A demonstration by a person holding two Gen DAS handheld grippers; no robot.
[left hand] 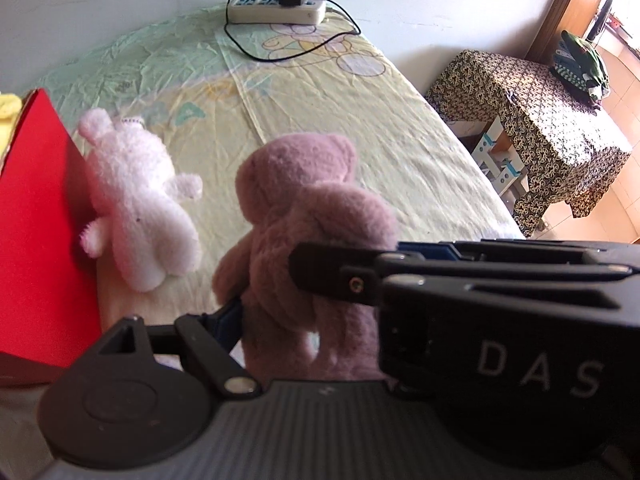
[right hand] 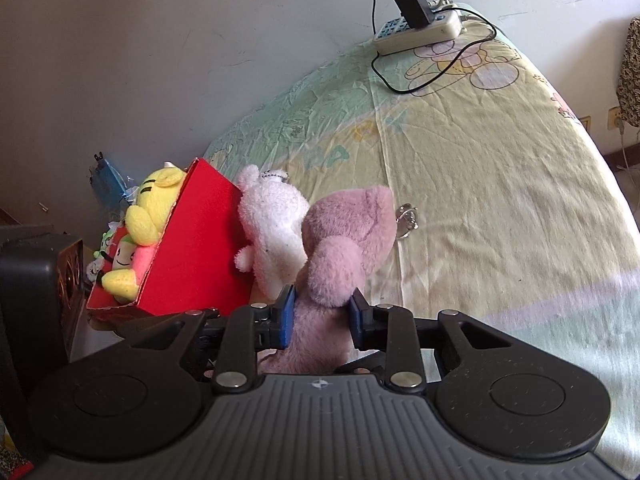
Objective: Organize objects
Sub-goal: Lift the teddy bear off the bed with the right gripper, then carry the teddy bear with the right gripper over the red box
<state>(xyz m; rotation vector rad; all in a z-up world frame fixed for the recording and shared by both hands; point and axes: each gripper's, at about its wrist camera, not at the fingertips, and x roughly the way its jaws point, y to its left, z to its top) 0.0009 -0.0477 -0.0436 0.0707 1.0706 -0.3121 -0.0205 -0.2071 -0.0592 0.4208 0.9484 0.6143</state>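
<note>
Nearest, the right gripper (right hand: 322, 312) is clamped on the lower body of the pink plush bear (right hand: 344, 240), holding it above the bed sheet (right hand: 500, 208). The left gripper (left hand: 276, 300) also has the bear between its fingers; whether it squeezes I cannot tell. Just beyond, the white plush rabbit (left hand: 136, 200) lies on the sheet against the red box (right hand: 192, 240). The box already holds a yellow plush toy (right hand: 150, 208) and others. By my reading, two toys remain to be boxed. Farthest, a power strip (left hand: 276, 10) sits by the wall.
</note>
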